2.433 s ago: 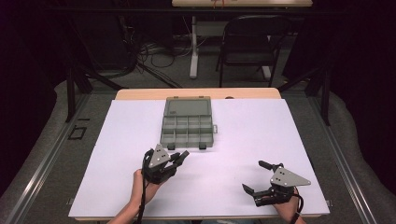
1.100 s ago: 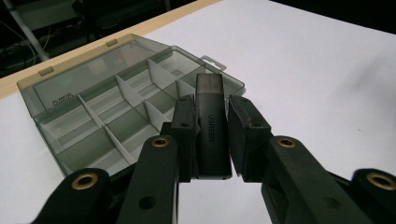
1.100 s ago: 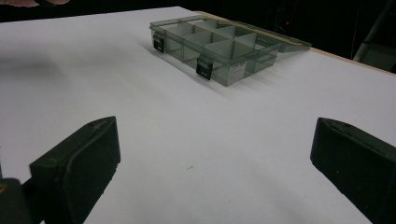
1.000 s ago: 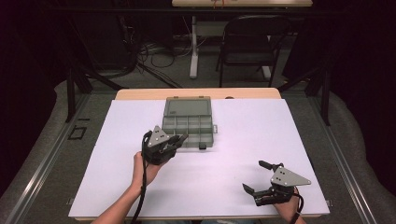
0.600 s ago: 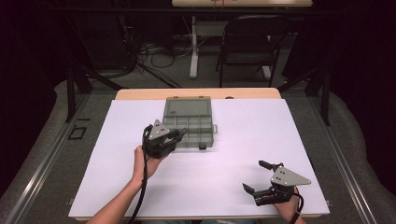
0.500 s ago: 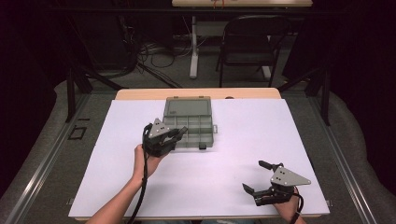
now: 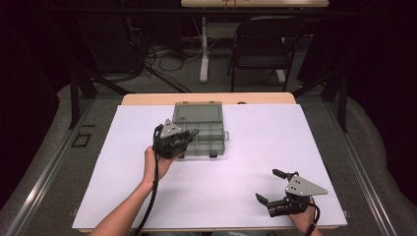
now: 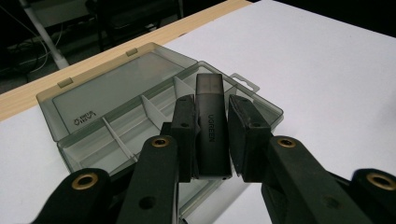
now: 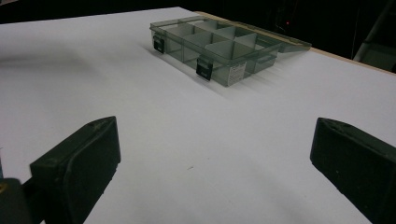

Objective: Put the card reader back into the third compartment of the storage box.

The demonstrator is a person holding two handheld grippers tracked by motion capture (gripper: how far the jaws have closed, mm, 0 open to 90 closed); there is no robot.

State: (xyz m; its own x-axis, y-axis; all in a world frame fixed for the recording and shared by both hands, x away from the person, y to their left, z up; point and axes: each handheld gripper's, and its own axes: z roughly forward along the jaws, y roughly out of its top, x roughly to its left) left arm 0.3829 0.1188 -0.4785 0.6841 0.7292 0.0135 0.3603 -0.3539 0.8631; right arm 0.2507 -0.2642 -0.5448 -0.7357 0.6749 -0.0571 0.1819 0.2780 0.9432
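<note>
A clear grey compartment box [image 7: 206,129] lies open at the far middle of the white table, its lid [image 8: 112,91] folded back flat. My left gripper [image 7: 189,137] hovers over the box's near left corner. In the left gripper view its jaws are shut on a small black stick-shaped device [image 8: 212,126] with white lettering, held above the divided compartments [image 8: 154,105]. My right gripper [image 7: 268,186] rests near the table's front right edge, open with nothing between its pads [image 9: 88,149]. From there the box [image 9: 219,46] lies well ahead, latches facing me.
The white table cover [image 7: 255,147] spreads around the box. A wooden table edge [image 7: 147,99] runs behind it. Beyond stand a folding chair [image 7: 258,46] and floor cables [image 7: 162,54]. A cable [image 7: 155,187] trails from the left gripper along the forearm.
My left gripper has moved away from the person and to the right, ending over the box's near left corner with the black device still in its jaws. The right gripper has stayed put.
</note>
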